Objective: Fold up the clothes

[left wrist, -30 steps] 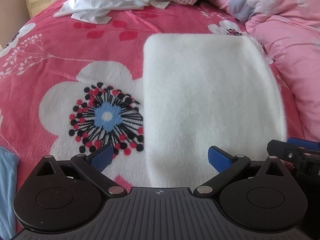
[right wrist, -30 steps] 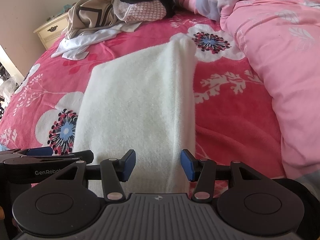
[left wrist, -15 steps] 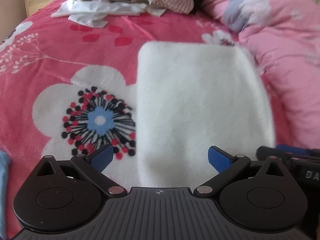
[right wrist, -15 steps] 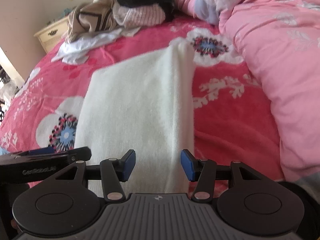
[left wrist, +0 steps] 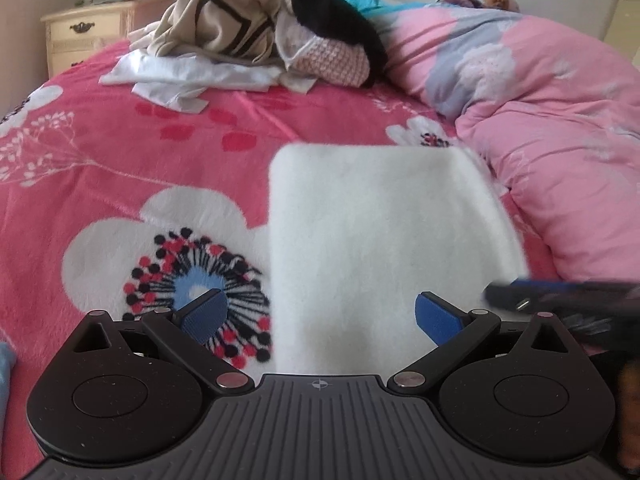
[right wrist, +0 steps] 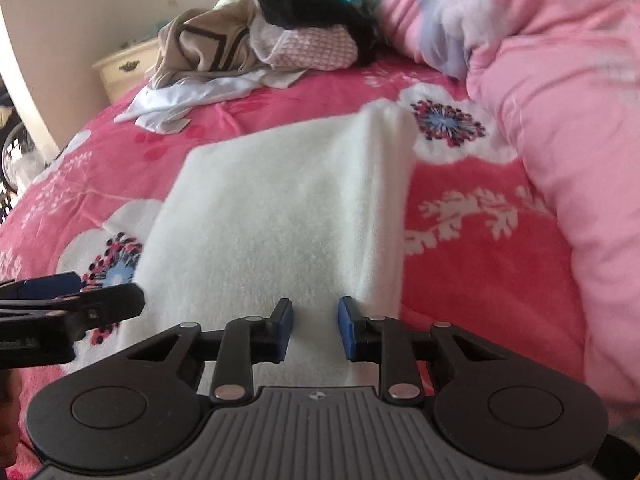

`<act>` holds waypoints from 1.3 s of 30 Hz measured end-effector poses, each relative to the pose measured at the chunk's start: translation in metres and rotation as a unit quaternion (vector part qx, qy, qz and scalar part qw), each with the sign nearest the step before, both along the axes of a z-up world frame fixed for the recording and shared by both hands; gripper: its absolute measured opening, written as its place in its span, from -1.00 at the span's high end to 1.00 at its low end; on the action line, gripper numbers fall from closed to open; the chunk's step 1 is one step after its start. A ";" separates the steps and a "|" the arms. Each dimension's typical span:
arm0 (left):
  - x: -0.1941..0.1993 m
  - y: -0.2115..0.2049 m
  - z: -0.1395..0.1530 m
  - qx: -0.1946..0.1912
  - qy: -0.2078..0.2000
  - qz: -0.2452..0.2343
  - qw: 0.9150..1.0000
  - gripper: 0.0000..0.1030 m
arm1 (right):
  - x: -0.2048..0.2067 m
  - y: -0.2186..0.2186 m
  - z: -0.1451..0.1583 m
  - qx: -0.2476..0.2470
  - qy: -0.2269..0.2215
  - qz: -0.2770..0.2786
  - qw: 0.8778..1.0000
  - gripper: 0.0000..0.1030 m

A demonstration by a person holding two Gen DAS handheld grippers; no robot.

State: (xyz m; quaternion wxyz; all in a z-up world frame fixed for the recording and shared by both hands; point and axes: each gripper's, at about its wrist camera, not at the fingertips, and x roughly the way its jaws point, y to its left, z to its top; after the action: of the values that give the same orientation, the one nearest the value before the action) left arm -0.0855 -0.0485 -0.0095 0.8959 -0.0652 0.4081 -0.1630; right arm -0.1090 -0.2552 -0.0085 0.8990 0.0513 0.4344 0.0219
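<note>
Right gripper first: its blue-padded fingers have just been closing in and now stand narrow, with the near edge of the folded white fleece cloth rising between them. There's a visible gap on both sides, so I'd call it not pinched yet, just lined up. The left gripper has its fingers spread wide, holding nothing, one pad over the flower print and the other over the cloth's near left part.

The cloth lies flat as a tidy rectangle in the middle of the bed with the pink floral blanket, its long side running away from the near edge toward the head end. The puffy pink quilt bunches along the right side, with a person lying under it at the far corner. A heap of unfolded clothes sits at the far edge, next to a cream nightstand.

My guess is the step is grabbing both near corners to fold it over again. To do it well, I'd get every layer inside the right pinch, not just the top one. Bring the left one fully onto its corner before closing, then lift both together so the fold stays square.
</note>
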 end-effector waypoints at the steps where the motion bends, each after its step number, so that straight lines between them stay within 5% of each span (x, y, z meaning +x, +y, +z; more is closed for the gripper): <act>1: 0.001 -0.001 -0.001 0.001 0.002 -0.001 1.000 -0.94 | -0.002 0.001 0.000 -0.001 -0.002 0.001 1.000 0.49; 39: 0.009 -0.024 -0.021 0.016 0.045 -0.030 0.998 -0.94 | -0.014 -0.022 -0.005 0.073 -0.025 -0.007 0.997 0.49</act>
State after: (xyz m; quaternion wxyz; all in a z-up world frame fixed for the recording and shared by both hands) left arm -0.0762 -0.0722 -0.0308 0.8722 -0.0454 0.4524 -0.1804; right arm -0.1228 -0.2773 -0.0138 0.9036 0.1197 0.4084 0.0488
